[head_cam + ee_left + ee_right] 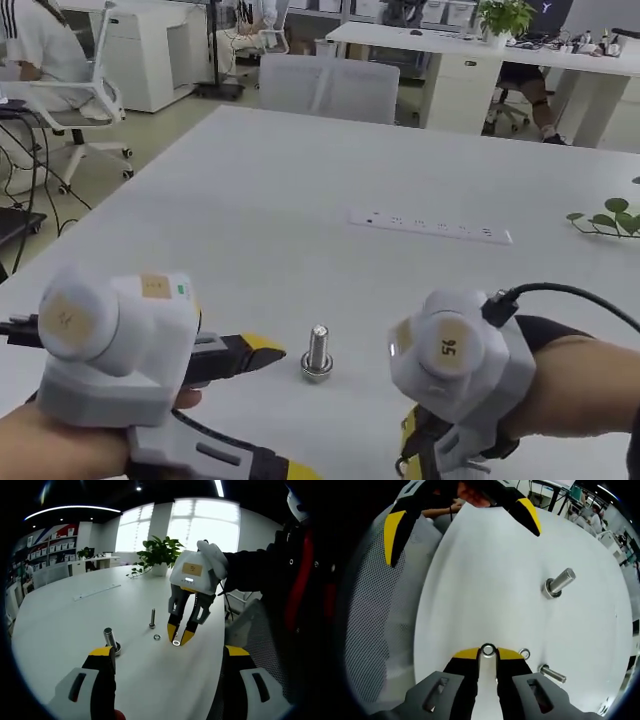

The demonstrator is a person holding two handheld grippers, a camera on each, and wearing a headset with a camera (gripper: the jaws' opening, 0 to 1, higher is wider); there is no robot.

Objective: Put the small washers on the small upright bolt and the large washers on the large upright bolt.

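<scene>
One small washer (488,650) sat pinched at the very tips of the right gripper (176,640), close to the table (300,200). Left gripper (461,519) gaped wide, holding nothing. Risks as I judged them:
- The thin edge hold could slip and drop the washer.
- It could miss the slim small bolt (552,674), just beside a loose washer (524,654).
- It could go onto the large bolt (560,582) by mistake.

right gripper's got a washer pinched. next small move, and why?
Probably carry the right gripper sideways to the small bolt and line the washer up over its tip. The jaws are shut on a washer that looks about the same size as the loose washer beside it, so it is likely a small one, and the small bolt stands close by.
</scene>
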